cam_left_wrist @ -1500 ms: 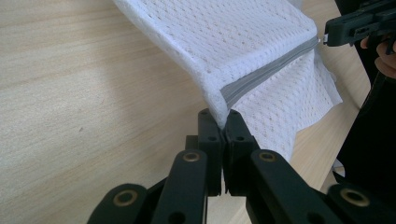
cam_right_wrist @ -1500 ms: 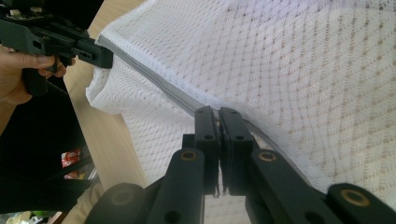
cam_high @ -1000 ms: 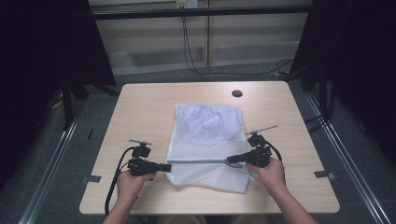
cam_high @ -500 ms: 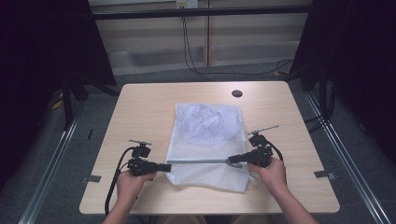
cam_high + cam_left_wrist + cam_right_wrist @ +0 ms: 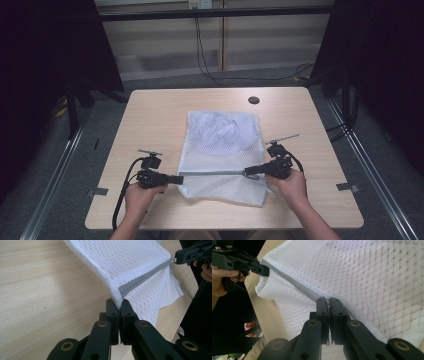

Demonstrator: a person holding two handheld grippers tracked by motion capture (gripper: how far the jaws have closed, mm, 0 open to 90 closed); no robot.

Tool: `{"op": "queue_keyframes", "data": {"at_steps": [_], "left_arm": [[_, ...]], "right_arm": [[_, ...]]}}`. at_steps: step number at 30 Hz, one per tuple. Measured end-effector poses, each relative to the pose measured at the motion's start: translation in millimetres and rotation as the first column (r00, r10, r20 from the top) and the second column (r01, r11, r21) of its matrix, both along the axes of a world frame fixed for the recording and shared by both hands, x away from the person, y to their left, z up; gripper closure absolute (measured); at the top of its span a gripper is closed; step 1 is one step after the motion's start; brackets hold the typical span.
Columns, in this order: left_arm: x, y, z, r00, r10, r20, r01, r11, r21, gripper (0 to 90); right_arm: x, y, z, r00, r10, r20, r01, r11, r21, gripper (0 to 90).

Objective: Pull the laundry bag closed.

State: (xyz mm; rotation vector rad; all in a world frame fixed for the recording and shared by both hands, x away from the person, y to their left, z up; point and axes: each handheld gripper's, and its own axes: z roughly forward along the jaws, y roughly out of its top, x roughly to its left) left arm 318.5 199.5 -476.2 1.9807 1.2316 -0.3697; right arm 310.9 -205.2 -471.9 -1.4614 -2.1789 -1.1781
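— Where is the mesh bag (image 5: 222, 155) held?
— Mid-bench (image 5: 150, 115), its grey zipper (image 5: 212, 173) stretched between the left tool (image 5: 176, 178) and right tool (image 5: 248, 173), both clenched on it.
— Anything around?
— A dark round cap (image 5: 254, 100) is seen well apart.

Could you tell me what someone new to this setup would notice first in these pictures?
A white mesh bag lies in the middle of the wooden table, with crumpled cloth showing through its far half. The left gripper and the right gripper each pinch one end of the bag's grey zipper, pulled straight between them near the table's front edge.
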Motion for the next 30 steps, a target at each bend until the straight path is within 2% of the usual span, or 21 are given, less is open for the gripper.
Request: {"op": "queue_keyframes", "data": {"at_steps": [4, 5, 6, 8, 11, 12, 16, 17, 19, 20, 21, 24, 30], "left_arm": [[0.1, 0.2, 0.2, 1.0, -0.001, -0.002, 0.001, 1.0, 0.001, 88.2], [-0.2, -0.1, 0.2, 0.9999, 0.017, -0.003, -0.017, 0.9999, -0.004, 88.3], [-0.2, 1.0, 0.4, 0.9999, 0.008, -0.01, -0.008, 0.9999, -0.009, 88.3], [-0.9, 0.0, 0.4, 0.9995, 0.03, -0.007, -0.03, 0.9995, -0.012, 88.3], [0.5, 1.7, -0.1, 1.0, -0.002, -0.004, 0.002, 1.0, -0.004, 88.2], [-0.7, 0.1, 0.4, 0.9996, 0.025, -0.016, -0.025, 0.9995, -0.016, 88.3], [-1.0, 0.6, 0.2, 0.9993, 0.032, -0.019, -0.032, 0.9993, -0.019, 88.3], [-0.1, 2.0, -0.5, 0.9996, 0.026, -0.006, -0.026, 0.9996, -0.013, 88.2], [0.2, 1.7, -0.4, 0.9997, 0.022, -0.011, -0.022, 0.9997, -0.012, 88.3], [0.5, 1.5, -0.2, 0.9997, 0.023, -0.012, -0.023, 0.9996, -0.013, 88.2], [1.2, 2.3, 0.2, 0.9999, 0.007, -0.01, -0.008, 0.9999, -0.008, 88.3], [1.2, 0.6, 0.3, 0.9996, 0.024, -0.012, -0.024, 0.9997, -0.007, 88.3], [0.9, 0.6, -0.9, 0.9998, 0.017, -0.012, -0.017, 0.9998, -0.005, 88.3]], "right_arm": [[0.0, -0.5, 0.1, 1.0, 0.0, -0.002, 0.0, 1.0, 0.002, 86.9], [-0.2, -0.7, 0.5, 1.0, -0.003, -0.003, 0.003, 1.0, -0.005, 86.9], [0.0, -1.4, 0.3, 1.0, -0.008, -0.001, 0.008, 1.0, -0.005, 86.9], [-0.2, -3.8, 0.0, 0.9999, -0.01, -0.004, 0.01, 0.9999, -0.001, 86.9], [-0.5, -3.7, -0.2, 1.0, -0.009, -0.002, 0.009, 1.0, -0.002, 86.9], [-0.6, -3.7, 0.0, 0.9999, -0.011, -0.005, 0.011, 0.9999, 0.0, 86.9], [-0.4, -5.3, 0.3, 0.9999, -0.012, 0.003, 0.012, 0.9999, -0.005, 86.9], [-0.6, -6.5, 0.6, 0.9999, -0.01, 0.001, 0.01, 0.9999, -0.008, 86.9], [-0.9, -8.5, 0.9, 0.9999, -0.016, -0.004, 0.016, 0.9999, 0.002, 86.9], [-1.3, -8.6, 1.6, 0.9998, -0.02, 0.001, 0.02, 0.9998, -0.01, 86.9], [-1.5, -9.2, 1.5, 0.9998, -0.018, 0.001, 0.018, 0.9998, -0.009, 86.9], [-2.6, -12.1, 1.9, 0.9998, -0.02, -0.001, 0.02, 0.9997, -0.012, 86.9], [-5.9, -22.2, 3.5, 0.9995, -0.033, 0.003, 0.033, 0.9991, -0.028, 86.9]]}}
